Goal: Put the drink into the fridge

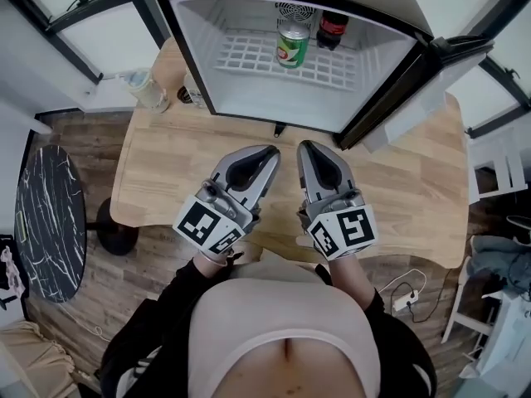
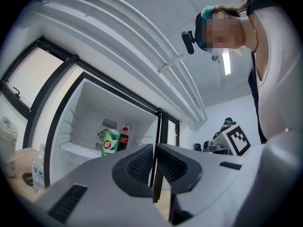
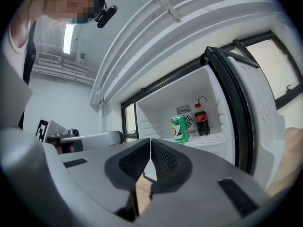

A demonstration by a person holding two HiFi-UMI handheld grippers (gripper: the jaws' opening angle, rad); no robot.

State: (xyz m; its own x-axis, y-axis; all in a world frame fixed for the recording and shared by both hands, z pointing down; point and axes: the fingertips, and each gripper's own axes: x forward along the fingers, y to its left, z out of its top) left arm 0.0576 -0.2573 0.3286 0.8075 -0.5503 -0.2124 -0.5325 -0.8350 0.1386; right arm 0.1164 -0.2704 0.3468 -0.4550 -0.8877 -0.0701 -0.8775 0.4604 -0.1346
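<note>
A small fridge stands open on the wooden table. On its white wire shelf a green can and a dark cola bottle stand upright side by side, also seen as the can and the bottle in both gripper views. My left gripper and right gripper hover side by side over the table in front of the fridge. Both are shut, with nothing between the pads.
The fridge door swings open to the right. A clear bottle and other small items stand on the table left of the fridge. A round black marble table sits at the left. A cable lies on the floor.
</note>
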